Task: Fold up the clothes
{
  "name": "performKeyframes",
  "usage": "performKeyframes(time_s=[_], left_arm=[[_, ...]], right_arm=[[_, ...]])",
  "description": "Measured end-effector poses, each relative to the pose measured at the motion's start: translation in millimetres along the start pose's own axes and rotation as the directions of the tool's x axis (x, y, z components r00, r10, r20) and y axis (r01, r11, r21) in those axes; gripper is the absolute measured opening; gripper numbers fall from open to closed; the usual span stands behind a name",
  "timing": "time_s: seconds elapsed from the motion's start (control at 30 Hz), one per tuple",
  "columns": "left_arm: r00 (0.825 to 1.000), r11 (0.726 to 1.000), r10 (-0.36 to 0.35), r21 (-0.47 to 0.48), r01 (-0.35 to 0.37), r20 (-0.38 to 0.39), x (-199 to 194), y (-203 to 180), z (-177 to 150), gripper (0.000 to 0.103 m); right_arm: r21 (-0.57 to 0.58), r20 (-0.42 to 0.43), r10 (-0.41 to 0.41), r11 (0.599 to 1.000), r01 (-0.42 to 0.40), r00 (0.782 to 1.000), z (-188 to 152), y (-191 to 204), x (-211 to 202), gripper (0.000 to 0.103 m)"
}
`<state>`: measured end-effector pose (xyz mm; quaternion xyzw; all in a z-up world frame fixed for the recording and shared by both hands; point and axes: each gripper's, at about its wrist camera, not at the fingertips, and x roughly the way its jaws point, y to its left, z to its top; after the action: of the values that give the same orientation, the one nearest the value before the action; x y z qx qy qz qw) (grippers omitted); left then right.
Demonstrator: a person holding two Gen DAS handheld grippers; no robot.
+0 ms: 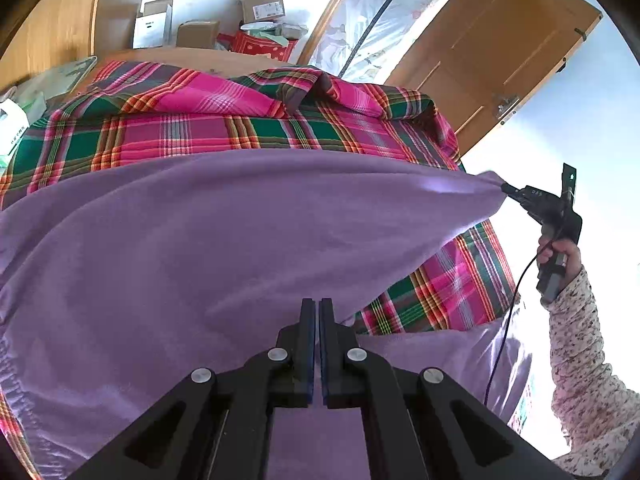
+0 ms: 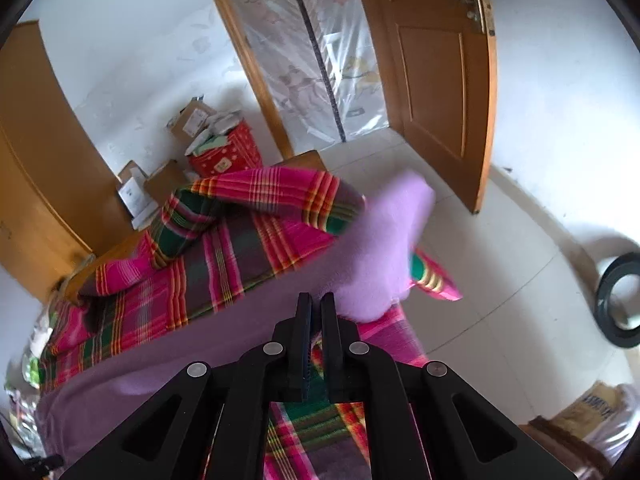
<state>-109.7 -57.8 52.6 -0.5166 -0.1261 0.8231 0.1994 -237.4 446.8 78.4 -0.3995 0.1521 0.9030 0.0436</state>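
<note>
We have the purple garment [image 1: 208, 232] lifted and stretched over the plaid-covered bed [image 1: 248, 128], its near edge running across both views. On the left, our left tool [image 1: 316, 308] shows its two fingers pressed close together with only a slit between them; the cloth lies right at and beneath the tips, so it is most likely pinching the hem, though the bite itself is hidden. To the right, the right tool [image 1: 505, 189] is clamped on a corner of the garment, pulled to a taut point — seen from the left wrist camera, with the hand [image 1: 554, 250] and a patterned sleeve [image 1: 580, 344] behind it. In the right wrist view that tool [image 2: 316, 304] looks nearly closed, and the cloth beyond it [image 2: 384, 240] is blurred. To do this step well, we judge it best to keep both corners level and the span between them tight — then lower the fabric flat on the bed before folding, so no crease gets trapped.
</note>
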Motion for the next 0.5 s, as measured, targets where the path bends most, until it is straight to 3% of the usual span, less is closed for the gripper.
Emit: performKeyframes(time_s=[0.2, 0.37, 0.5], left_arm=[[0.999, 1.0, 0.006, 0.01, -0.005, -0.051, 9, 1, -7, 0.002], [0.999, 0.998, 0.035, 0.044, -0.034, -0.022, 7, -12, -1, 0.003], [0.996, 0.987, 0.083, 0.139, -0.079, -0.021, 17, -32, 4, 0.021]], right_arm=[[-0.018, -0.096, -0.1, 0.995, 0.099, 0.99, -18, -6, 24, 0.005], [-0.012, -0.126, -0.125, 0.992, 0.124, 0.984, -28, -13, 41, 0.007], [-0.024, -0.122, -0.137, 0.991, 0.135, 0.983, -28, -10, 41, 0.007]])
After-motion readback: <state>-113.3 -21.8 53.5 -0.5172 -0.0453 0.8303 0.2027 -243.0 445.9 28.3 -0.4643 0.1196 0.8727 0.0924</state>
